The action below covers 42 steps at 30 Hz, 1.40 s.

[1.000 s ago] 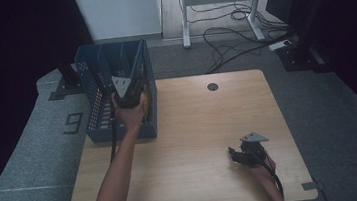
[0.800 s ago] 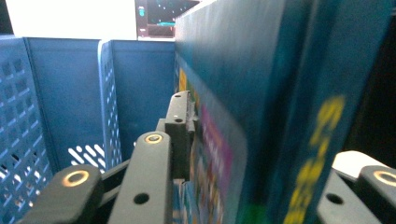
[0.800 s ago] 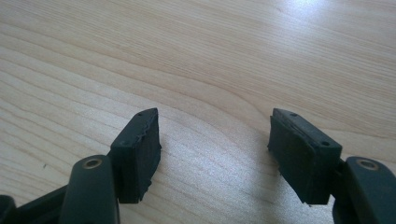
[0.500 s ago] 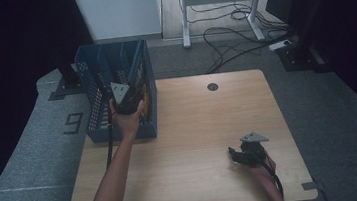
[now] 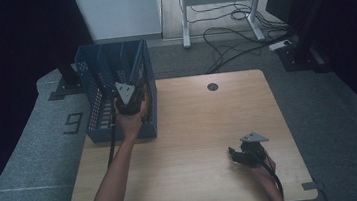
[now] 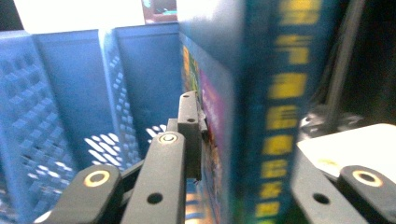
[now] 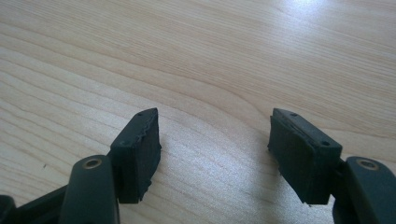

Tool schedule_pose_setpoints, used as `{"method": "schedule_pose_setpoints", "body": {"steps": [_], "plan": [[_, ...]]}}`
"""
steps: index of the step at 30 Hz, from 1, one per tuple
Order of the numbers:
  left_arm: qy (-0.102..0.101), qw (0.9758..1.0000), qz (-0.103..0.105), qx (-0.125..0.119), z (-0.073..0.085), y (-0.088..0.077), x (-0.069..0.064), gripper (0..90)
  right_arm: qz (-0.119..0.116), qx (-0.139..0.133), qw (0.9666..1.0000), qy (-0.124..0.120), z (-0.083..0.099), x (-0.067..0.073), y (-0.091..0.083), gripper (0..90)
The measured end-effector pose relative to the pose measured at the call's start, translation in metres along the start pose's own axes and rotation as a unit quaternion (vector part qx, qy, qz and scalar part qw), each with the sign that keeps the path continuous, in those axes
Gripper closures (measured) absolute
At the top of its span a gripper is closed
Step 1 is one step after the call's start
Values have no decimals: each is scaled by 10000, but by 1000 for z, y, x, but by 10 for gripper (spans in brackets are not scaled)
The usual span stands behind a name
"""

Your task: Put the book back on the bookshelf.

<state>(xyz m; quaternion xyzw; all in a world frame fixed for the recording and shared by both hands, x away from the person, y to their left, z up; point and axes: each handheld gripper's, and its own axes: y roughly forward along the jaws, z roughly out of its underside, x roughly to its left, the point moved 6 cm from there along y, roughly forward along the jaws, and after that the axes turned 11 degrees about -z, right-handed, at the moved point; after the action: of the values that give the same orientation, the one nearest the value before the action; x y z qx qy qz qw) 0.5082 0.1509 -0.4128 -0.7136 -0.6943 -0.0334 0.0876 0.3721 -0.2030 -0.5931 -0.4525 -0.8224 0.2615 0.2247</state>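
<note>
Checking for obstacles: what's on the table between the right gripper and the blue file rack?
Nothing: bare wood separates right gripper from blue file rack, per the high view. One dark round hole sits farther back.

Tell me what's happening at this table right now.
A person is working with a gripper in each hand. The left gripper is up at the blue slotted basket at the table's back left corner, its jaws having just closed on a book that stands upright in one of the compartments. The right gripper rests low over bare wood near the front right, jaws open with nothing between them.
</note>
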Motion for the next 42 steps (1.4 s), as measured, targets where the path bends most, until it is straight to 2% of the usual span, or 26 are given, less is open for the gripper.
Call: {"method": "schedule_pose_setpoints", "body": {"steps": [3,6,12,17,18,20,23,28,34,42], "plan": [[125,9999,-63,-5,0,2,4,791,0,0,10000,0,0,0,0,331],[154,9999,-3,52,-1,3,5,791,0,0,10000,1,0,0,0,331],[-89,9996,270,88,-1,1,2,772,1,-1,10000,-2,0,0,0,331],[-165,9985,512,79,-2,-3,-3,720,5,-1,10000,2,0,0,0,332],[-146,9984,538,89,-2,-3,-4,691,5,0,10000,3,0,0,0,331],[41,9981,588,174,1,-5,-6,640,4,0,10000,2,0,0,0,331],[156,9973,652,298,4,-8,-6,577,4,0,10000,2,0,0,0,331],[3,9953,786,571,5,-12,-3,484,5,-1,10000,2,0,0,0,331],[-238,9927,982,659,6,-11,-4,456,5,0,10000,2,0,0,0,330],[-217,9913,1057,755,9,-14,-7,400,6,3,10000,1,0,0,0,330]]}}
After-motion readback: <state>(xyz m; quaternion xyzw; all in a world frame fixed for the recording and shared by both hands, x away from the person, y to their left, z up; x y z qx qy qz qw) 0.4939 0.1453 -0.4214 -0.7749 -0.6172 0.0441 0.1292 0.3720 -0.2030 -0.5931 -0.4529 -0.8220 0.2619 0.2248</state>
